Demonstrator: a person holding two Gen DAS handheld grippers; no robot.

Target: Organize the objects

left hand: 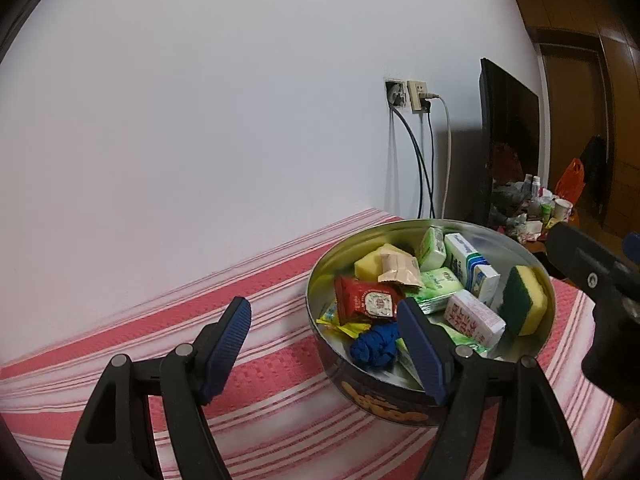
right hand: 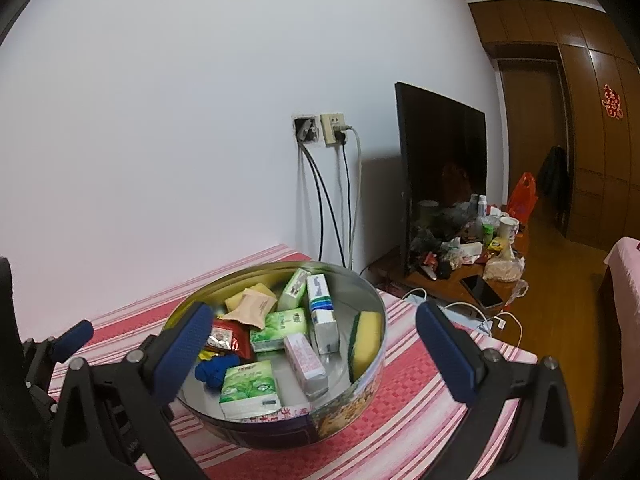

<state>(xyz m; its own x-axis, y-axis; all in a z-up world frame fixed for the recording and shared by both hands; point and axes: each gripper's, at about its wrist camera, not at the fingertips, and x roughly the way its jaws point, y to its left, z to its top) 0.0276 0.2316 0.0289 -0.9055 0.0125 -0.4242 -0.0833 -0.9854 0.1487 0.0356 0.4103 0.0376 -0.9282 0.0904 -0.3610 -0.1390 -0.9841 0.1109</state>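
A round metal tin sits on the red-and-white striped cloth of the counter, filled with small goods. Both tools are spread wide and hold nothing: the left tool hangs at the tin's near-left rim, the right tool above it. The tissue packs and the sponge look light and squashy (pinch them across the narrow sides); the small cartons seem stiffer. The tin's smooth wall is likely slippery, so grip the rim.

Tin on striped cloth, sponge upright against its right wall.
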